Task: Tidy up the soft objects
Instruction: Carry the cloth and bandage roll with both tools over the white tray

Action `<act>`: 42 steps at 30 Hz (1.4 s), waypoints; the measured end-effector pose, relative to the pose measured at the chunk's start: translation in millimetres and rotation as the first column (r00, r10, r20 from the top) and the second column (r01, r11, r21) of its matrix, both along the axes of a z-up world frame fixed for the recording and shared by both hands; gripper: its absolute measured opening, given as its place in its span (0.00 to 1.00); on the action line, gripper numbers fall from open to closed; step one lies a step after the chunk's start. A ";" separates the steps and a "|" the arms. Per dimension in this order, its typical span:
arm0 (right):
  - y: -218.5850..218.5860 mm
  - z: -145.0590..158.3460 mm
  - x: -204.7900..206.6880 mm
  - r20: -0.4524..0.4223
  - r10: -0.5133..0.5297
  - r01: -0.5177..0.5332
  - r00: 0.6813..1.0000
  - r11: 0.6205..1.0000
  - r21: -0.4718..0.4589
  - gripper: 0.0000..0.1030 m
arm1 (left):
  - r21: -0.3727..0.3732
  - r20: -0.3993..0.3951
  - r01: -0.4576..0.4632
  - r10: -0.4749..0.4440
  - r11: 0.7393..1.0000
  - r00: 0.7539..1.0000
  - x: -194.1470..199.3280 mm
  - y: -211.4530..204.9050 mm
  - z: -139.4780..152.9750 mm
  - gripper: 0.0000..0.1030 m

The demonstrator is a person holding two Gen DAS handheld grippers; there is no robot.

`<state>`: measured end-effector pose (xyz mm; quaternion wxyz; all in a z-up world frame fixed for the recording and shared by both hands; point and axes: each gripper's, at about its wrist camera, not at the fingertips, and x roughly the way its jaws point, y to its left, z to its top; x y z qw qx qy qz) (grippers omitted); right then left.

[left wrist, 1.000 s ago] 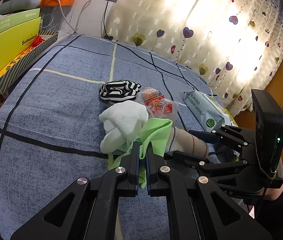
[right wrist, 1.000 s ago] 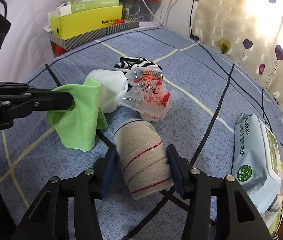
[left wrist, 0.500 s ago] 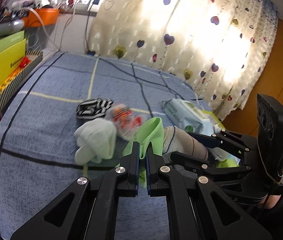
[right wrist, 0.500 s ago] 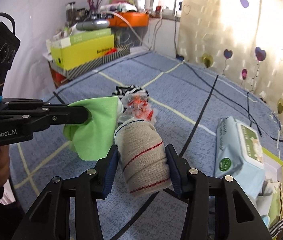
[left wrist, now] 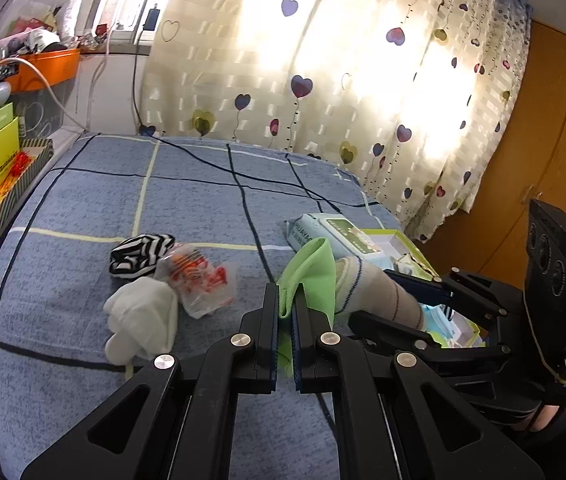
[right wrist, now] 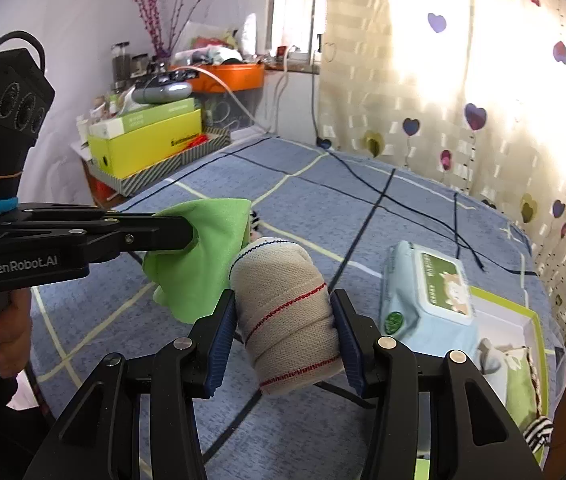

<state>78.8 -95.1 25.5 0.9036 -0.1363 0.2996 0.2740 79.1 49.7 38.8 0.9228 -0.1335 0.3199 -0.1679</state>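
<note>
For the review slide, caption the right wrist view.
Right gripper clamps a beige sock roll; left gripper pinches a green cloth above the blue bed.

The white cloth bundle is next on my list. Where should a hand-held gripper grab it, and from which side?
Probably from above, across the wide upper lump of the white cloth bundle. It lies slumped on the bedspread, narrowing to a thin tail at the near end, so the thick part gives the most to pinch. The crinkly plastic packet touches its right side, so stay left of it.

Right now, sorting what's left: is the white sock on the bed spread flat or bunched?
Bunched: the white sock lies crumpled in a lump on the bedspread.
</note>
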 end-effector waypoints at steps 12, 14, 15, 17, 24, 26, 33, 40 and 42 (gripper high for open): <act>-38.5 7.2 -2.6 0.018 -0.077 0.076 0.997 0.996 0.042 0.45 | 0.024 0.005 0.041 -0.041 0.999 0.999 11.7 -29.6 10.7 0.05; -45.2 8.8 -3.5 0.022 -0.088 0.087 0.996 0.995 0.050 0.45 | 0.028 0.009 0.046 -0.046 0.999 0.999 12.2 -35.2 13.2 0.05; -48.7 9.4 -3.9 0.023 -0.093 0.092 0.995 0.994 0.055 0.45 | 0.031 0.011 0.051 -0.051 0.998 0.999 12.8 -38.4 14.4 0.05; -55.1 10.2 -5.3 0.026 -0.101 0.099 0.995 0.993 0.062 0.45 | 0.035 0.012 0.058 -0.059 0.998 0.998 13.9 -44.2 16.1 0.05; -77.4 11.5 -10.9 0.033 -0.127 0.124 0.991 0.989 0.081 0.45 | 0.045 0.019 0.090 -0.091 0.995 0.996 18.2 -67.6 22.4 0.05; -84.8 11.4 -11.9 0.034 -0.139 0.136 0.990 0.987 0.087 0.45 | 0.049 0.020 0.102 -0.103 0.994 0.995 19.4 -75.2 23.6 0.05; -112.3 11.4 -13.9 0.035 -0.185 0.181 0.982 0.978 0.108 0.45 | 0.065 0.016 0.149 -0.151 0.987 0.988 26.6 -103.3 28.5 0.05; -150.6 11.1 -19.8 0.038 -0.255 0.249 0.966 0.961 0.124 0.45 | 0.078 0.023 0.217 -0.220 0.973 0.975 32.1 -141.1 35.9 0.05; -162.2 10.2 -21.3 0.037 -0.277 0.270 0.960 0.954 0.127 0.45 | 0.083 0.024 0.244 -0.247 0.966 0.969 33.4 -155.7 37.1 0.05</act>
